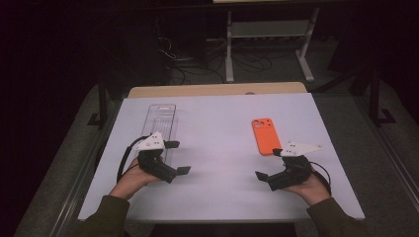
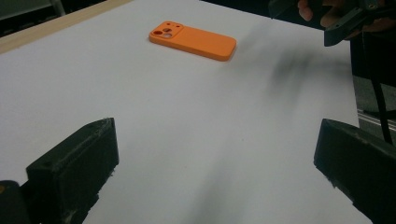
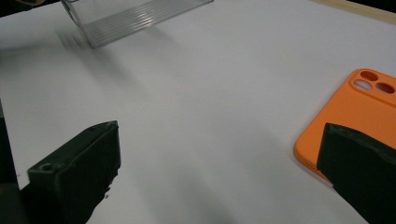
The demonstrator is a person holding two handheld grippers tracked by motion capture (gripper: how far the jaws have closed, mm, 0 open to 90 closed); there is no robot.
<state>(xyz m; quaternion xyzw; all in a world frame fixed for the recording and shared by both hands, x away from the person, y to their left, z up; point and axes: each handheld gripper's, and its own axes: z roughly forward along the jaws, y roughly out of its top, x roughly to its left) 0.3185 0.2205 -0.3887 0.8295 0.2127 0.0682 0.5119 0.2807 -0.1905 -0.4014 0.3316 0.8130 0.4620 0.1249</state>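
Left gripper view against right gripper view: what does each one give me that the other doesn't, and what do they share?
The left gripper view alone gives the whole orange phone case lying flat, camera cutouts at its far-left end, plus the right tongs in the person's hand at top right. The right gripper view alone gives the clear ribbed plastic packaging at the top, and the case's near corner partly behind one black jaw. Shared: the white table surface, the orange case, and each view's own two jaws standing wide apart with nothing between them.
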